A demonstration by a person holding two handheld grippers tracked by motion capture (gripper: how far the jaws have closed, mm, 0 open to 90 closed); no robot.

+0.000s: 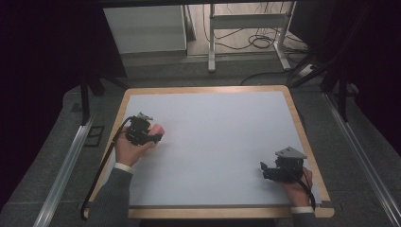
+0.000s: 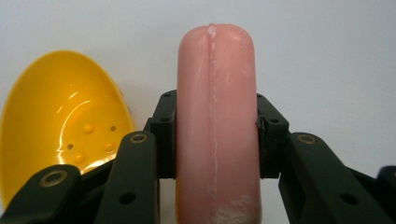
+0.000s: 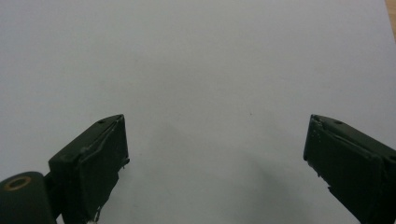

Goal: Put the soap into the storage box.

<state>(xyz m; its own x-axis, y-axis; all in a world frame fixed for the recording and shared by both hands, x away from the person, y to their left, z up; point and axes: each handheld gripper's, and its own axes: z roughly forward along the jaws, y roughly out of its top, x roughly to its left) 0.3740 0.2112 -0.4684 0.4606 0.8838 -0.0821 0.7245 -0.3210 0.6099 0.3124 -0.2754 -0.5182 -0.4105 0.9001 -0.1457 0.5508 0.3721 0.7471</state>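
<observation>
Left gripper [image 1: 152, 135] holds a pink sausage [image 2: 215, 121] at the left side of the counter [image 1: 213, 142], near the left edge of the white sheet; in the high view the sausage [image 1: 157, 128] pokes out past the gripper toward the centre. In the left gripper view the fingers [image 2: 163, 140] are closed snug on both flanks of the sausage, clamping it around its middle, rounded tip sticking out ahead, lower end running out of frame. Grip looks centred and square, no visible squashing. A yellow scoop [image 2: 60, 121] sits just beside the sausage on that view's left, bowl facing the camera, small holes in its base; contact between the two cannot be told. The step in hand reads as carrying or placing the sausage, likely in relation to the scoop. To do it well: keep the squeeze light, since the thing looks soft and slick and could squirt out or dent; keep it level so it doesn't pivot between the pads; move slowly near the scoop so it isn't knocked; lower until supported before releasing. Right gripper [image 1: 279, 170] rests at the near right of the counter, well apart from the sausage. Its fingers [image 3: 93, 158] are spread wide, nothing between them, bare white sheet beneath.
</observation>
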